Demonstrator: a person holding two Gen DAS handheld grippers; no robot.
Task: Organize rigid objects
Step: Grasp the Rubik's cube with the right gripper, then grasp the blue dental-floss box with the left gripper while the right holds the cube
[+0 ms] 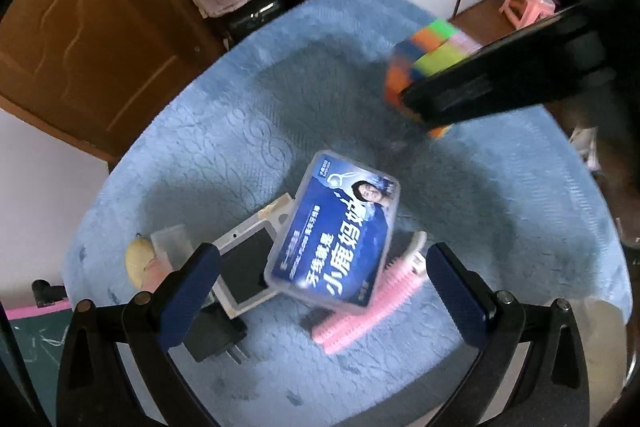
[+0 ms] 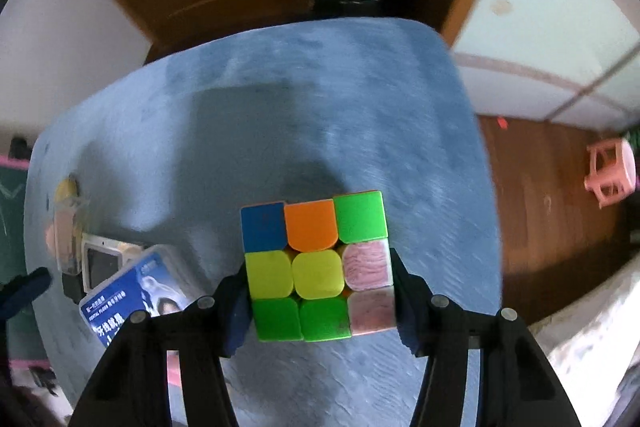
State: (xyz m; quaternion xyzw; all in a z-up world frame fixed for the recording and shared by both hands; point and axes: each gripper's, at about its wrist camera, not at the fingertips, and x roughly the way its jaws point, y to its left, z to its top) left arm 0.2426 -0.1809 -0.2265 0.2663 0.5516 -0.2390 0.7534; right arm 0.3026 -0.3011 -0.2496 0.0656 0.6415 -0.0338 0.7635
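Right gripper (image 2: 320, 301): clenched on puzzle cube (image 2: 316, 267), gripped by opposite faces for carrying.
Left gripper (image 1: 320, 291): released, straddling floss box (image 1: 334, 235).

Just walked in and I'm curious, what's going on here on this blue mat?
A person is sorting small items with two handheld grippers. The right gripper has its fingers against the sides of a colourful puzzle cube over the blue mat. The left gripper is open above a pile: a blue floss box, a pink comb, a black plug and a small white device.
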